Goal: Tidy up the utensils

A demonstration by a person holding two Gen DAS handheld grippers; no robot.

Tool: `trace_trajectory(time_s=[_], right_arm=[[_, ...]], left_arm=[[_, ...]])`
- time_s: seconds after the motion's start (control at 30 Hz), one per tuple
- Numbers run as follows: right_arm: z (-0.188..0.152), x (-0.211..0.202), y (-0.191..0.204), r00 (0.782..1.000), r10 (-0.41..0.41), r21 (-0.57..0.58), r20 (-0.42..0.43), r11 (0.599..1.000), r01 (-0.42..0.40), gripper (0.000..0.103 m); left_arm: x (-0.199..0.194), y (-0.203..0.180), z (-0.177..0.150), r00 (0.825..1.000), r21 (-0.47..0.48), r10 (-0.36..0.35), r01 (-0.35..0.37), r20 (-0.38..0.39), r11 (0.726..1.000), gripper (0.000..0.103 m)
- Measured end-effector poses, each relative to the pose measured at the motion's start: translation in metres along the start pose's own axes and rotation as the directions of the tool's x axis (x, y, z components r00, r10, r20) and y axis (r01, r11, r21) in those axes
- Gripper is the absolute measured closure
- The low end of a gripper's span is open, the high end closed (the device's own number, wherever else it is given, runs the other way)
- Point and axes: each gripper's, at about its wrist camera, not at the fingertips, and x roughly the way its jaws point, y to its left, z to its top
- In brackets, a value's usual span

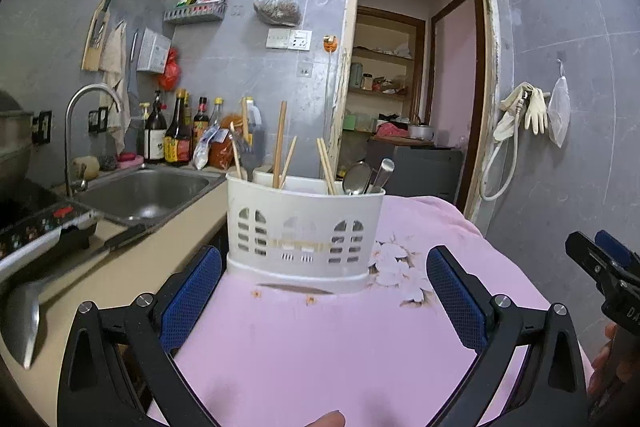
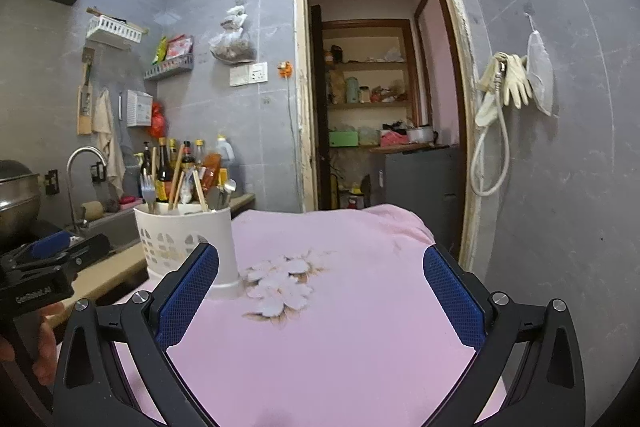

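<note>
You had both grippers, left point(image 1: 324, 291) & right point(image 2: 320, 291), wide open, empty, facing the utensil caddy point(image 1: 304, 227); next needed picking one utensil.

Pink cloth point(image 2: 340, 339) lies bare and passable; utensil caddy point(image 1: 304, 231) blocks its left edge.
</note>
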Motion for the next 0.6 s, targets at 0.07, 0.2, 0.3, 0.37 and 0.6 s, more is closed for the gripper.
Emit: trace_trajectory(time_s=[0.07, 0.2, 0.3, 0.37, 0.6], right_arm=[[-0.003, -0.002, -0.001, 1.000, -0.012, 0.004, -0.002, 1.000, 0.012, 0.000], [-0.011, -0.005, -0.002, 0.999, -0.042, 0.005, 0.001, 0.999, 0.042, 0.000], [-0.015, -0.008, -0.005, 0.999, -0.032, 0.008, 0.009, 0.999, 0.032, 0.000], [-0.017, -0.008, -0.006, 1.000, -0.024, 0.017, 0.012, 1.000, 0.023, 0.000], [-0.022, -0.004, -0.001, 0.998, -0.055, -0.020, -0.001, 0.998, 0.055, 0.000]], left_arm=[[-0.001, 0.001, -0.004, 1.000, -0.010, 0.004, -0.004, -0.008, 1.000, 0.002], [-0.004, 0.002, -0.011, 1.000, -0.020, 0.023, -0.023, -0.010, 1.000, 0.002], [-0.006, 0.000, -0.015, 0.999, -0.012, 0.045, -0.046, -0.009, 0.999, 0.002], [-0.006, 0.000, -0.018, 0.999, -0.009, 0.052, -0.052, -0.017, 0.999, 0.002], [-0.008, -0.001, -0.024, 0.998, -0.003, 0.058, -0.058, -0.033, 0.998, 0.002]])
